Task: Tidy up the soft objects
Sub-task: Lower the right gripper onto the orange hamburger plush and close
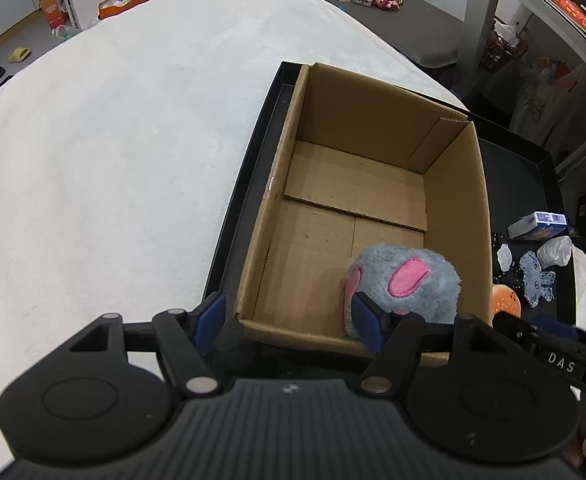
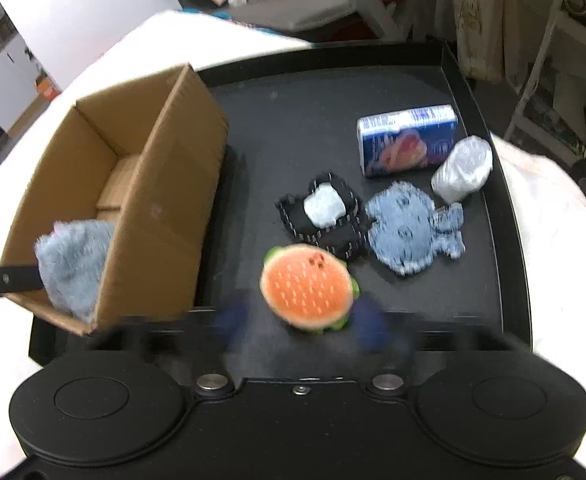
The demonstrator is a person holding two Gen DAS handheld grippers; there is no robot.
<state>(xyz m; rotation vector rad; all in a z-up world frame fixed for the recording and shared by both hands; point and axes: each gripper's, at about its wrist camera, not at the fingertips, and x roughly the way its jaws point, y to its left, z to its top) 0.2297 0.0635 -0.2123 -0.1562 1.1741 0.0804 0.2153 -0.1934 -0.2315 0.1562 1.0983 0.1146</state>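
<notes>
A cardboard box [image 1: 457, 200] stands on a black tray [image 2: 473, 80]. In the box's near right corner lies a grey plush with a pink ear [image 1: 413, 276], also visible from the right wrist as the grey plush [image 2: 73, 256]. My left gripper [image 1: 291, 320] is open and straddles the box's near left corner, its right finger against the plush. An orange burger plush [image 2: 307, 286] sits by the tray's front rim, between the blurred blue fingers of my right gripper [image 2: 301, 322]. The jaws stand wide on either side of it, open as far as the blur lets me see.
Further back on the tray lie a blue tissue pack [image 2: 407, 140], a white wrapped bundle [image 2: 461, 170], a fuzzy blue fish-shaped cloth [image 2: 405, 228] and a black piece with a white pad [image 2: 325, 208]. The tray rests on a white blanket [image 1: 113, 140]. Shelves and floor clutter lie beyond.
</notes>
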